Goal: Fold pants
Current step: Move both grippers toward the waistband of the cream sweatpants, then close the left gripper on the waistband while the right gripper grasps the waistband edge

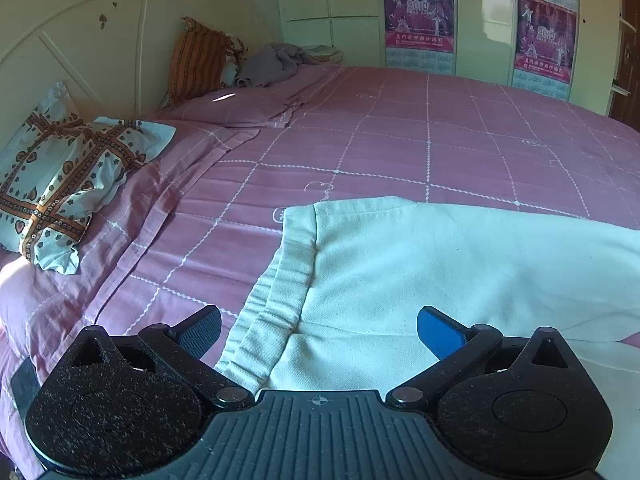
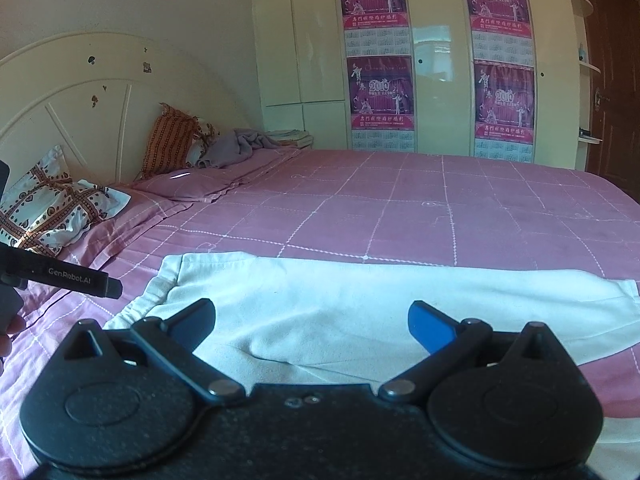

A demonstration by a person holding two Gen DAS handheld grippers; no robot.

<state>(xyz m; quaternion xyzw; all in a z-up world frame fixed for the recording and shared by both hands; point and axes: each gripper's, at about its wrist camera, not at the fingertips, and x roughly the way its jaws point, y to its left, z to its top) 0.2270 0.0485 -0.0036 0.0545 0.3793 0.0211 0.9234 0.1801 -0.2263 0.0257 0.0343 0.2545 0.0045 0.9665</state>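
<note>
White pants lie flat on pink checked bedspread, waistband toward the pillows. Left gripper and right gripper: jaws spread wide above the fabric, gripping nothing.

Daylight fills both views, soft and slightly washed out, with a greenish cast on the headboard. Glare streaks the glossy wardrobe doors beside the posters. A small bright glint sits on the pillow below the headboard. Fisheye bending curves the headboard and wardrobe strongly; the corners go dark. Focus is fairly sharp throughout.
</note>
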